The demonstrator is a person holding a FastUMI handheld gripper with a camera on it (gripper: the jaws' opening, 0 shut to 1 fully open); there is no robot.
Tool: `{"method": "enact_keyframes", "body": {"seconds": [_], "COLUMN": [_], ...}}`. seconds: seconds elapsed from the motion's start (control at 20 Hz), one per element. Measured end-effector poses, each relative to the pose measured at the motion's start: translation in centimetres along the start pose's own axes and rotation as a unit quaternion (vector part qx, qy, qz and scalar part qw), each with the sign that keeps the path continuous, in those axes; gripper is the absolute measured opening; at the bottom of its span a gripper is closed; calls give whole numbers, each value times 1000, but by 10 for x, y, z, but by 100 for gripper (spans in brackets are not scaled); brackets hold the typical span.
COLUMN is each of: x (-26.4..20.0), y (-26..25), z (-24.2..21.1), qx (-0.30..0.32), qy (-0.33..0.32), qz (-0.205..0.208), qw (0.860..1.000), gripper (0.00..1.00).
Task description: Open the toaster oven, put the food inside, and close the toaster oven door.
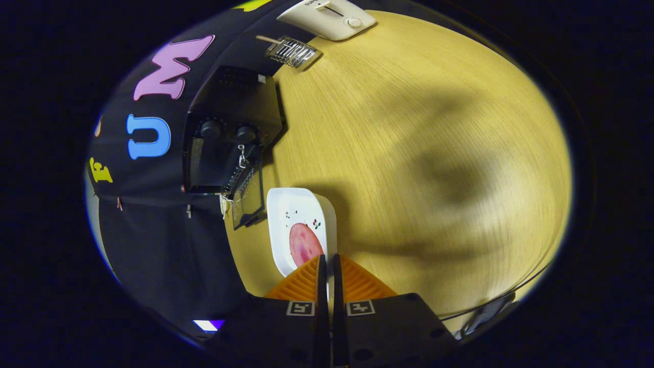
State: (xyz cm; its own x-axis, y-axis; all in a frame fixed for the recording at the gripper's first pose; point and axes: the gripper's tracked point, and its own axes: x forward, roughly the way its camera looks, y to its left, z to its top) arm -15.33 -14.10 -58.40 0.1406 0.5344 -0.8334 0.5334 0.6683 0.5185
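The hand-held gripper [327, 266] sits at the bottom centre of the frame with its two fingers pressed nearly together; the rim of the white plate [278, 204] seems to run into the narrow slit between them, so it looks clenched on the plate's edge, though the contact itself is hidden. The plate lies on the pale wooden surface [409, 153] just ahead of the fingers, a little left of centre, and carries a round pinkish slice of food [305, 244] touching the fingertip area. Beyond the plate, toward the left middle of the frame, stands the black toaster oven [230, 128] with its glass door [249, 197] swung down and open, the door's edge close to the plate's far corner. The step in hand appears to be carrying the food into the open oven. To do it well, keep the plate level so the slice does not slide, lift it clear of the lowered door, and aim for the dark opening rather than the knobs [227, 130]. At the top of the frame a wire rack [292, 51] and a pale appliance [329, 18] lie well apart from the work.
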Motion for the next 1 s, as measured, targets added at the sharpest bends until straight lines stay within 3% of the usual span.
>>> {"method": "enact_keyframes", "body": {"seconds": [0.25, 0.55, 0.85, 1.0], "x": [6, 58, 109, 128], "y": [65, 140, 179, 199], "z": [-27, -24, 9, 32], "qx": [40, 129, 168, 220], "qy": [-41, -94, -154, -192], "qz": [51, 101, 72, 73], "qw": [997, 982, 971, 954], "gripper": [8, 8, 8, 8]}}
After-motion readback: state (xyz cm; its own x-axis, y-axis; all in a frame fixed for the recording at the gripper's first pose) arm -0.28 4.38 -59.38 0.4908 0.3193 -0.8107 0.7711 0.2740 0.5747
